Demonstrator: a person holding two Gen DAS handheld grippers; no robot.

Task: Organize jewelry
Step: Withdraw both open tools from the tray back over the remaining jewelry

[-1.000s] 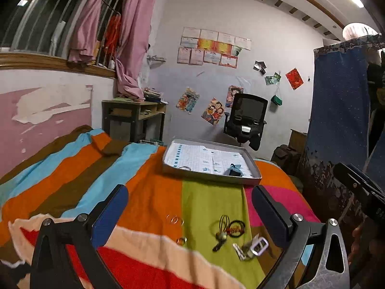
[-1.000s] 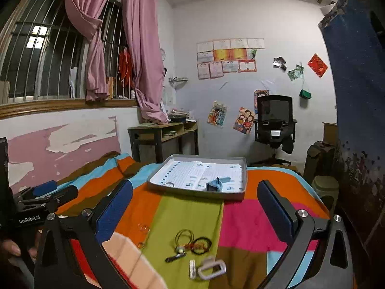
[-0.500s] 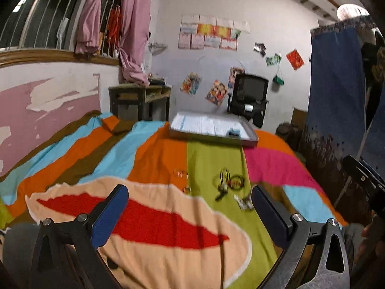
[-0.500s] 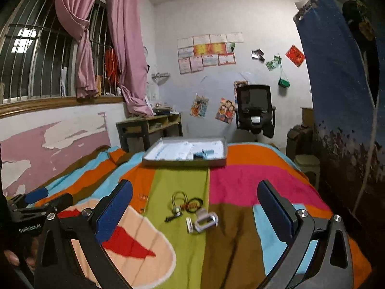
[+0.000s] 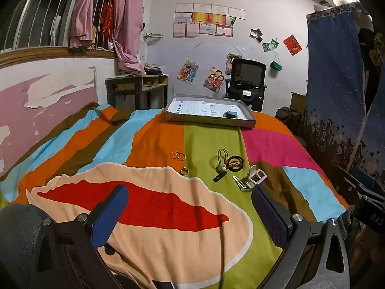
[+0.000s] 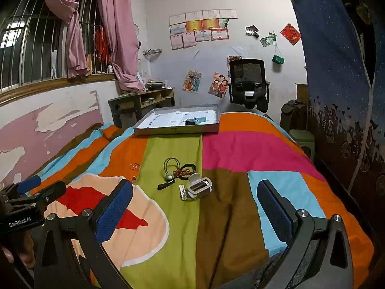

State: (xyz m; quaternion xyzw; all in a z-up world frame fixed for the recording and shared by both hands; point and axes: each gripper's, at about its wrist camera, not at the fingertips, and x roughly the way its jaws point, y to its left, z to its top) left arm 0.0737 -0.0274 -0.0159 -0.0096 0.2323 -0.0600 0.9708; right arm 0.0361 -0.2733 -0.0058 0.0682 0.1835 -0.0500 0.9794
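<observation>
Loose jewelry lies on a striped bedspread: two gold hoops (image 5: pixel 178 155), a single ring (image 5: pixel 184 171), black and green hair ties with a bead (image 5: pixel 227 161), a white claw clip (image 5: pixel 257 175) and a silver clip (image 5: pixel 239 183). In the right wrist view the same hair ties (image 6: pixel 179 169), claw clip (image 6: pixel 199 186) and hoops (image 6: pixel 135 166) appear. A grey tray (image 5: pixel 211 120) lined with paper holds a small blue item (image 5: pixel 230 114) at the far end. My left gripper (image 5: pixel 190 213) and right gripper (image 6: pixel 195 210) both hang open and empty, well short of the jewelry.
A wooden desk (image 5: pixel 134 89) stands at the far left by the window, and a black office chair (image 5: pixel 247 82) behind the tray. A blue patterned curtain (image 5: pixel 336 96) hangs on the right. A green stool (image 6: pixel 302 139) sits beside the bed.
Both grippers have pulled back toward the near end of the bed; the jewelry and tray now look farther away. Nothing was picked up.
</observation>
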